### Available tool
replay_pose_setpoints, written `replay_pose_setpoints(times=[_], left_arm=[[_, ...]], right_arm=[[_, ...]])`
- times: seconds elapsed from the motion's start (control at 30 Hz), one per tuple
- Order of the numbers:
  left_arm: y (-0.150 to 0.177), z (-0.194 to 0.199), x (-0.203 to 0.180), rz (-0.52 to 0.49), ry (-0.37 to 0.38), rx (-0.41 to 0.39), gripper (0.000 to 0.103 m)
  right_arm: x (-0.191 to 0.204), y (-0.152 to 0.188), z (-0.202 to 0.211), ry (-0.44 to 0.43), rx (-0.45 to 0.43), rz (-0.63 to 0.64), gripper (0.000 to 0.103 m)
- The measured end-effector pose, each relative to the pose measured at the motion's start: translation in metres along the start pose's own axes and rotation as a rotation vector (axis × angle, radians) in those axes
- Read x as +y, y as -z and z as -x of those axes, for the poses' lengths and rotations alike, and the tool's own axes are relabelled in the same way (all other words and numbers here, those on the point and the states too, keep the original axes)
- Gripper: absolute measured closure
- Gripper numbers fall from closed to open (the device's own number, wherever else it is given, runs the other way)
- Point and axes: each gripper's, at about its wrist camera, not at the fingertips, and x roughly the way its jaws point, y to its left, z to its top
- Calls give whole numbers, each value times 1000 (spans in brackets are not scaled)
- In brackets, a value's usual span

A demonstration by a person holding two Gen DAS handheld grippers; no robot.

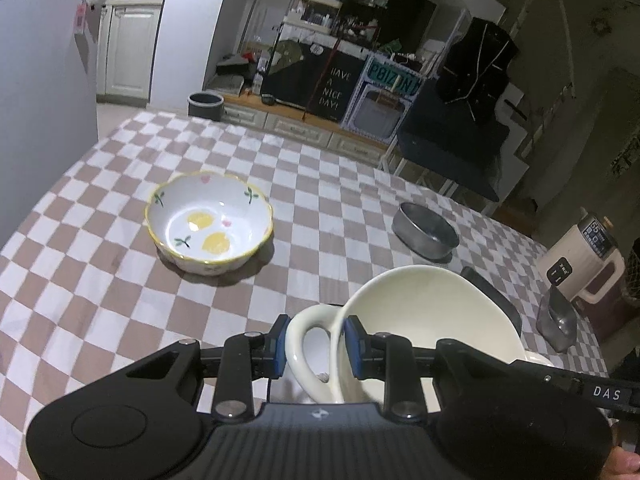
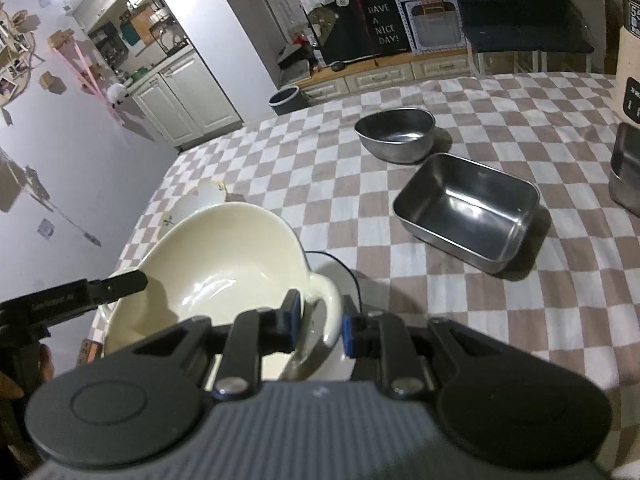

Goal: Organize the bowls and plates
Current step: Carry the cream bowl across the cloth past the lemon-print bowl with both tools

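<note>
A cream bowl (image 1: 424, 312) with a loop handle on each side hangs low over the checked tablecloth between both grippers. I cannot tell whether it touches the cloth. My left gripper (image 1: 316, 344) is shut on one handle (image 1: 298, 344), its blue pads on either side of the loop. My right gripper (image 2: 320, 324) is shut on the opposite handle (image 2: 330, 304) of the cream bowl (image 2: 224, 264). A white bowl painted with lemons (image 1: 208, 222) stands on the cloth beyond and to the left. In the right wrist view the lemon bowl (image 2: 204, 196) is mostly hidden behind the cream bowl.
A rounded steel bowl (image 2: 394, 138) and a rectangular steel tray (image 2: 468, 208) sit on the cloth to the right. Another steel container (image 2: 626, 168) and a beige appliance (image 1: 592, 256) stand at the table's right edge. A black cable (image 2: 344, 268) runs beside the cream bowl.
</note>
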Motion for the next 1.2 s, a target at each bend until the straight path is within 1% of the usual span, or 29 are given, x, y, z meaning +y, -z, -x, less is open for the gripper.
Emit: replay_pose_setpoints(times=[0.2,0.33,0.6,0.83,1.2], left_arm=[[-1,-16,7,4,28,32,72],[0,-26,17,24,45,53,70],[1,-45,34,59,32,91,68],[3,-61,38,49,5,128,68],[5,-75,39,35,-19,165,66]], right_arm=[[-2,3,-2,20,1,-5,79],[1,3,-3,21,-7,-3,81],[9,-1,-23,40,20,15,81],[9,-4,-44,73,66,3,81],[11,-7,-60,115,96,14,80]])
